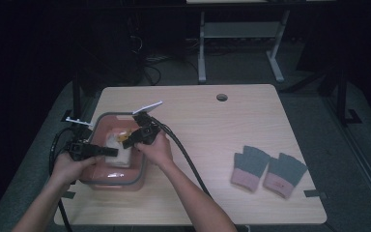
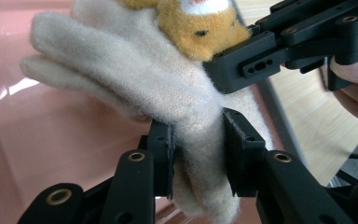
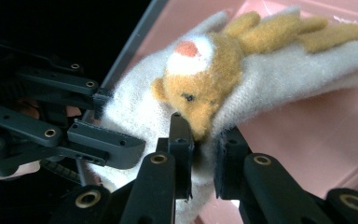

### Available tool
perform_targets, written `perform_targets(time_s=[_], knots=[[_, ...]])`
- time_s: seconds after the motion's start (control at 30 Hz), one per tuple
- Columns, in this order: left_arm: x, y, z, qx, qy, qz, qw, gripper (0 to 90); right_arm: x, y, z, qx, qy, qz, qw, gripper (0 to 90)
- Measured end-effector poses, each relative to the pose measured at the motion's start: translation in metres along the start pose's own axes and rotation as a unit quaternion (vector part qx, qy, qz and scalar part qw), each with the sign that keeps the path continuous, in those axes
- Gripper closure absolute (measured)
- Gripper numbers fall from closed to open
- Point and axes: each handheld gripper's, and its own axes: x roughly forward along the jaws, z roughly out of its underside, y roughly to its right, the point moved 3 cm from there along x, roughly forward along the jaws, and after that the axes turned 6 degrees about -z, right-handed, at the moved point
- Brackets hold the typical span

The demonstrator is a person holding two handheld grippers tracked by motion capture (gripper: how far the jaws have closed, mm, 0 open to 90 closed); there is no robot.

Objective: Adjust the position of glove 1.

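Item: 1 cream glove with bear patch, lower left of high view, over pink bin. Left gripper clamped on cuff; right gripper pinching beside patch. Advised: lift evenly, both grips firm (fleece slips), clear rim before moving toward 2 grey gloves.

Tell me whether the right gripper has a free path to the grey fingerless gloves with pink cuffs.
Probably not yet: the right gripper is shut on the cream fleece glove with the tan reindeer. The table between looks bare up to the grey fingerless gloves.

Glove in bin, left.
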Motion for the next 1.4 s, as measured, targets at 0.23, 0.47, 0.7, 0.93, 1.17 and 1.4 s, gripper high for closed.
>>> perform_targets(time_s=[0.23,0.47,0.7,0.93,1.17,1.4], knots=[[0.009,-0.004,0.007,-0.004,-0.016,-0.011,0.9998,66.7,0.009,0.002,0.003,-0.013,-0.020,0.033,0.9992,76.7],[0.014,-0.009,0.012,-0.008,-0.017,-0.024,0.9995,67.0,0.010,-0.001,0.004,-0.027,-0.037,0.053,0.9976,72.6],[0.021,-0.012,0.016,-0.010,-0.032,-0.035,0.9988,67.0,0.005,-0.002,0.004,-0.037,-0.042,0.060,0.9966,69.2],[0.025,-0.012,0.017,-0.011,-0.044,-0.057,0.9974,66.7,-0.004,-0.002,0.003,-0.037,-0.034,0.058,0.9971,67.6],[0.021,-0.011,0.014,-0.008,-0.040,-0.069,0.9968,59.2,-0.011,-0.004,0.004,-0.041,-0.028,0.055,0.9973,66.5],[0.000,-0.010,0.003,-0.005,-0.017,-0.095,0.9953,52.8,-0.020,-0.004,0.006,-0.041,-0.018,0.050,0.9978,65.6]])
